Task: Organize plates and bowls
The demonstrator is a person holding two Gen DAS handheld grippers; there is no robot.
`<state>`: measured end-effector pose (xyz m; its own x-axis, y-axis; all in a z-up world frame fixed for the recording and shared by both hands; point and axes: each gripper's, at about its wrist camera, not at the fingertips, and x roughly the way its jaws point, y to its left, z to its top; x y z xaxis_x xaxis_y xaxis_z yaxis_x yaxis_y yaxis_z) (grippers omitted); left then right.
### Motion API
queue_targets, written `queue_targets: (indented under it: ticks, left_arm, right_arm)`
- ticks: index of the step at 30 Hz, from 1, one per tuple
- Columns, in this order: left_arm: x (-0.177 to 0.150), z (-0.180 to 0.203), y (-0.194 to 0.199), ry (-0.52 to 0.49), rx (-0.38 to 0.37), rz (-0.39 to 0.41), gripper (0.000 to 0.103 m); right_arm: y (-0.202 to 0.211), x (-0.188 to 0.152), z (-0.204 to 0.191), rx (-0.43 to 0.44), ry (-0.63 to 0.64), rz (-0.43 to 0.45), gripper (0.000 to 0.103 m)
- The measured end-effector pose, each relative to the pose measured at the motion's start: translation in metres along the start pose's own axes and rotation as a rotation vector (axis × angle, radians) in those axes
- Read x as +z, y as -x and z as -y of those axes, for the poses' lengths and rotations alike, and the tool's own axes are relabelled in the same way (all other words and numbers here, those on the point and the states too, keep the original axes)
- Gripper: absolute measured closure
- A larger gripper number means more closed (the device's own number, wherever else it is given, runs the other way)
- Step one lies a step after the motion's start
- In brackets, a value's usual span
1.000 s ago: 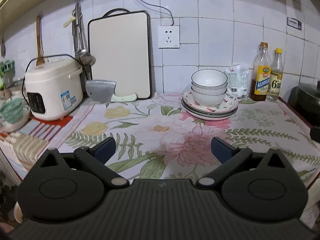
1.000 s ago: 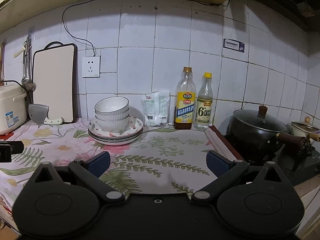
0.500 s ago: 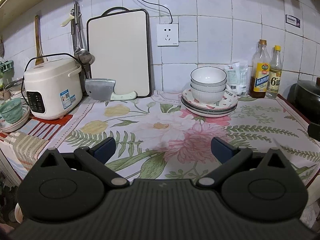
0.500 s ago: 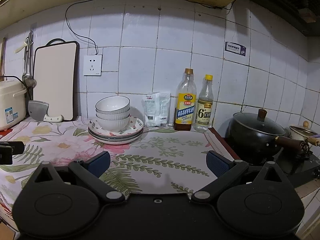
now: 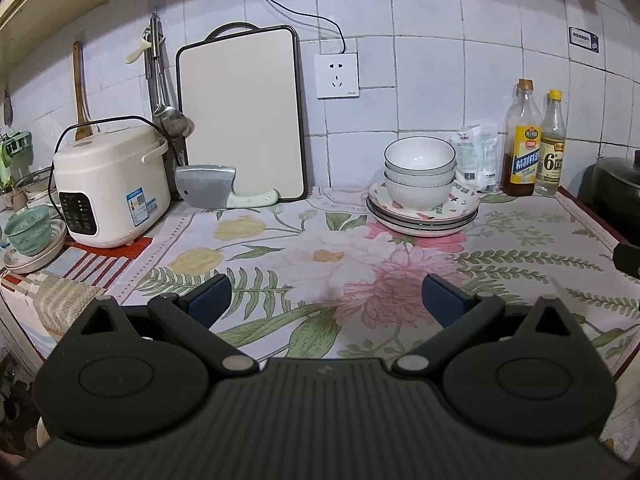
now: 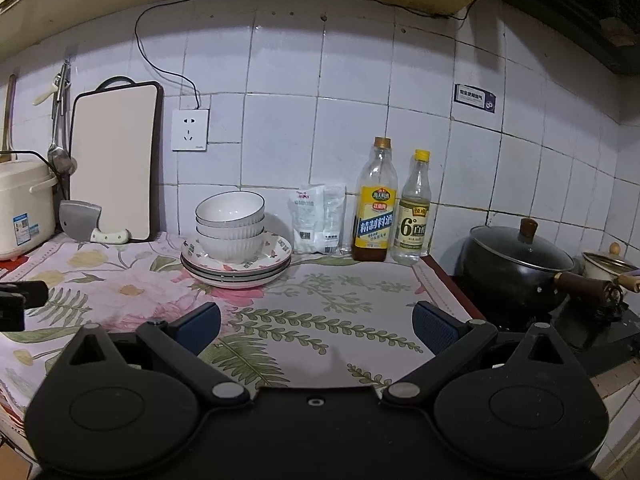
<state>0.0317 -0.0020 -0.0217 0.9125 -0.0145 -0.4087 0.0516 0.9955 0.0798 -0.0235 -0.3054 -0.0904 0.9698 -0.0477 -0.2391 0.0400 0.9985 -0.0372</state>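
While both grippers hang back over the counter [image 5: 280, 248], left gripper [image 5: 326, 296] and right gripper [image 6: 316, 326] with jaws spread and empty, the bowls [image 5: 419, 174] sit nested on the plates [image 5: 422, 220] near the wall, likely to save room.

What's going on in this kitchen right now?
A person holds two grippers over a floral-covered counter, both open and empty. The left gripper and right gripper hover short of the stacked bowls, which sit on a pile of plates by the wall. Nothing is being gripped.
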Motion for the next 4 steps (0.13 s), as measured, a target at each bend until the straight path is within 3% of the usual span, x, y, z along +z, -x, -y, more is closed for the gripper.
queue_targets:
  ticks: [4]
  left_arm:
    - [-0.0002,-0.0023,-0.0001,0.008,-0.002,-0.001,0.000]
  right_arm:
    - [-0.0030,-0.0007,-0.0002,-0.007,0.005,-0.012,0.000]
